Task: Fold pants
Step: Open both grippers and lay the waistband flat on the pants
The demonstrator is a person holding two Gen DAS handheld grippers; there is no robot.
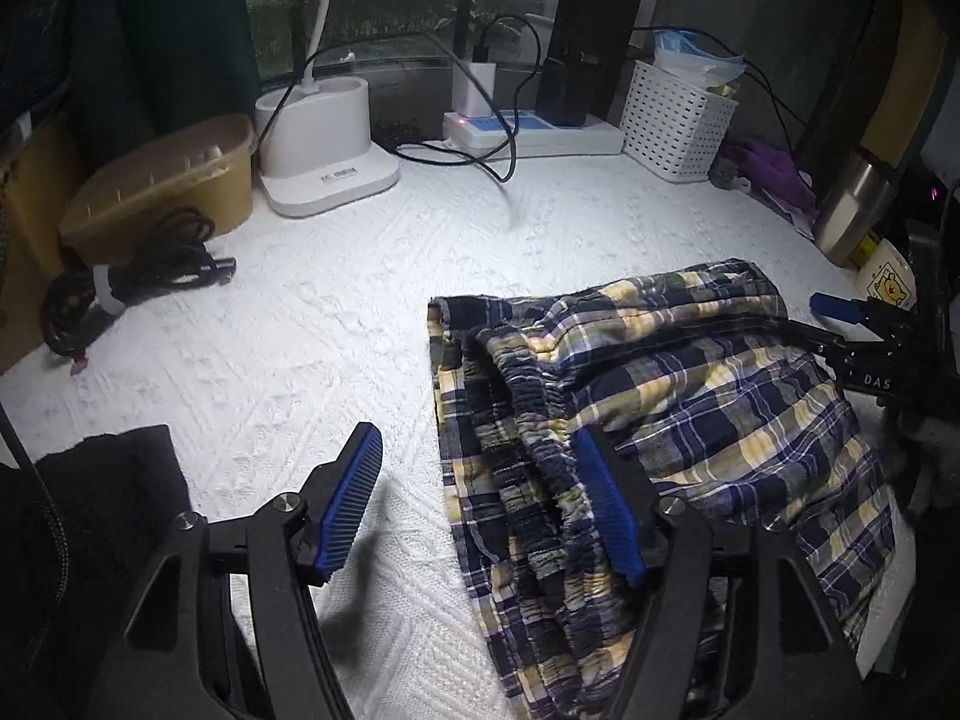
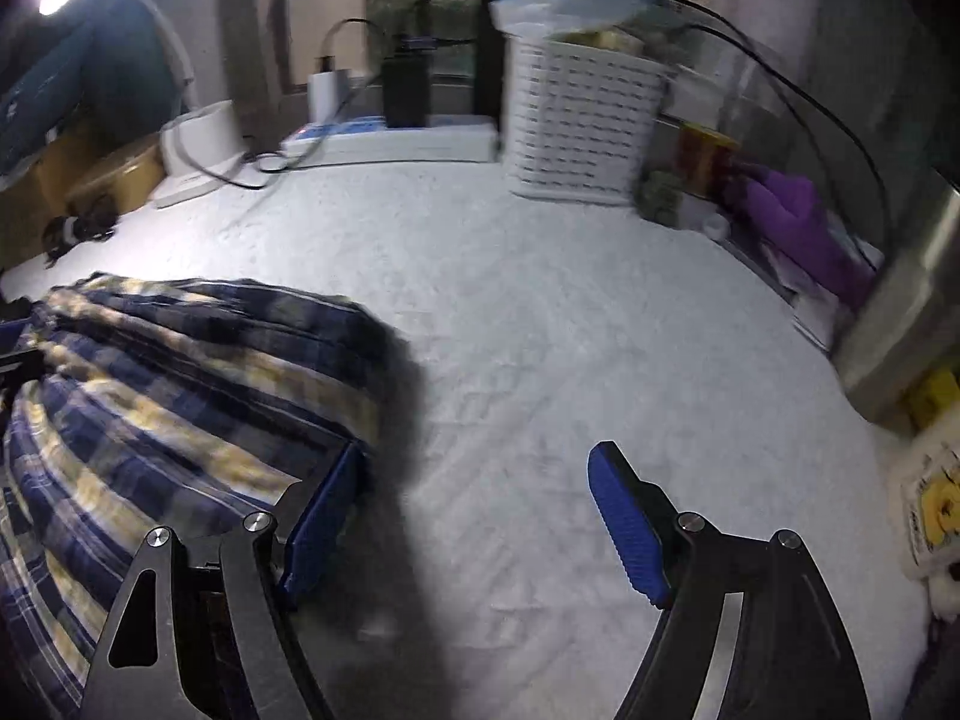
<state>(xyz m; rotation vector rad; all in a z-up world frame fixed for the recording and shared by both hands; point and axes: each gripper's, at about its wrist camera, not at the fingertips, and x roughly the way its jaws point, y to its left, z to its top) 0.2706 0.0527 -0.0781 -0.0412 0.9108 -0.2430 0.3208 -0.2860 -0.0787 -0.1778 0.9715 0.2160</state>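
The navy, yellow and white plaid pants (image 1: 690, 372) lie folded in a bundle on the white textured cover (image 1: 336, 324), with the gathered elastic waistband toward me. My left gripper (image 1: 480, 507) is open; its left finger hangs over bare cover, while its right finger rests by the waistband and nothing is pinched. In the right wrist view the pants (image 2: 180, 360) fill the lower left. My right gripper (image 2: 474, 528) is open over the white cover (image 2: 570, 330), its left finger beside the pants' edge. It also shows at the right of the left wrist view as the right gripper (image 1: 840, 324).
Along the back stand a tan box (image 1: 168, 180), a white appliance base (image 1: 324, 138), a power strip (image 1: 540, 132) with cables and a white basket (image 1: 678, 120). A black cable bundle (image 1: 132, 282) lies left, a steel flask (image 1: 852, 204) right, dark cloth (image 1: 102, 492) near left.
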